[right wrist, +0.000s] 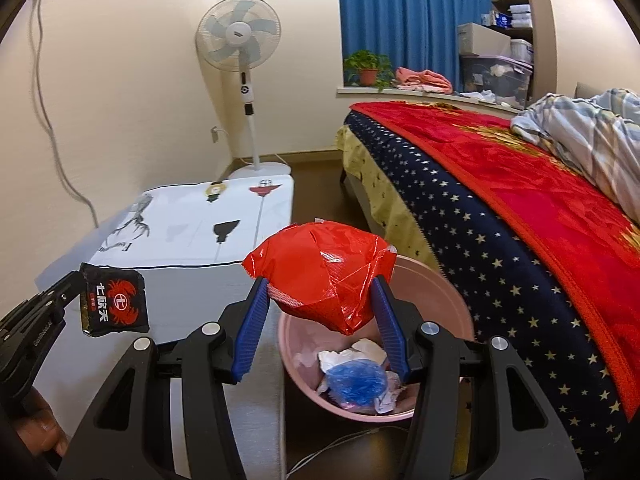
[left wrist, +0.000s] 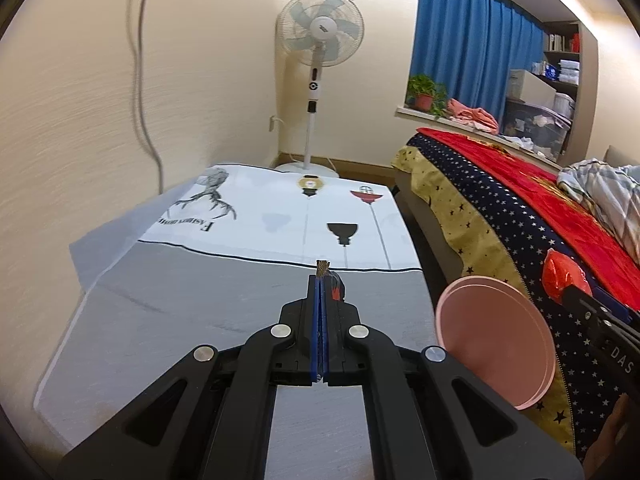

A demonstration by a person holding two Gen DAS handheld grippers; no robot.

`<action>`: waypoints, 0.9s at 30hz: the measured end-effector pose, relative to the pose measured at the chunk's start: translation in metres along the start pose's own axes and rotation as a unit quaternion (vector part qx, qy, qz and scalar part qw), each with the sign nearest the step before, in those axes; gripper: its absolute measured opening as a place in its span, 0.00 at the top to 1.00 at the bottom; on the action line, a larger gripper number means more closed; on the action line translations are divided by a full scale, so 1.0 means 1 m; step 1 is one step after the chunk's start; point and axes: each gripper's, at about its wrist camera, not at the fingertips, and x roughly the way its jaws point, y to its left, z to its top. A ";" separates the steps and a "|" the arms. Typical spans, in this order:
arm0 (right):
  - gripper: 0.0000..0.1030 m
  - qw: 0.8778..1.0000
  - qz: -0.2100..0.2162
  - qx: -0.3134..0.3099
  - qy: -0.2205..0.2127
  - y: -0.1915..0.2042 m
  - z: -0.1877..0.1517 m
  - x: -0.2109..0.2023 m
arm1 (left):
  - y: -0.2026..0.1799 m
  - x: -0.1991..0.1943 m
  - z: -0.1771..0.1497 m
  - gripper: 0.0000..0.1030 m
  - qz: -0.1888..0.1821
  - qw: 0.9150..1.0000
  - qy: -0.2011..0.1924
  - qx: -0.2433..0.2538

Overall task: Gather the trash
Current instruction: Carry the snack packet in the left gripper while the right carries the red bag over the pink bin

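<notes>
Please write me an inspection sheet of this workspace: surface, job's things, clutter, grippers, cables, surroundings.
Surface: low table under a printed cloth, bare of trash.
Job's things: pink bin beside the table, holding paper and blue plastic; red wrapper; black snack packet.
Clutter: nothing seen on the table.
Grippers: left gripper shut on the black snack packet; right gripper holds the red wrapper above the pink bin.
Cables: grey cable down the wall.
Surroundings: standing fan, bed, blue curtain.

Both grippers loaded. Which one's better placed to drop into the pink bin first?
Right. The right gripper holds the red wrapper directly above the pink bin. The left gripper holds the black snack packet over the table, off to the side.
</notes>
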 end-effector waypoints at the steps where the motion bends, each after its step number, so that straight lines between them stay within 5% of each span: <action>1: 0.49 1.000 -0.003 0.001 0.000 -0.002 0.000 0.001 | -0.003 0.001 0.000 1.00 -0.001 1.000 0.000 0.002; 8: 0.49 1.000 -0.026 0.015 0.003 -0.023 0.000 0.008 | -0.026 0.009 0.001 1.00 -0.027 1.000 -0.001 0.008; 18: 0.49 0.996 -0.067 0.060 0.017 -0.062 -0.003 0.023 | -0.080 0.017 0.000 1.00 -0.129 0.991 -0.023 0.024; 27: 0.49 0.994 -0.081 0.074 0.028 -0.079 -0.005 0.037 | -0.117 0.037 -0.006 1.00 -0.155 0.987 -0.006 0.040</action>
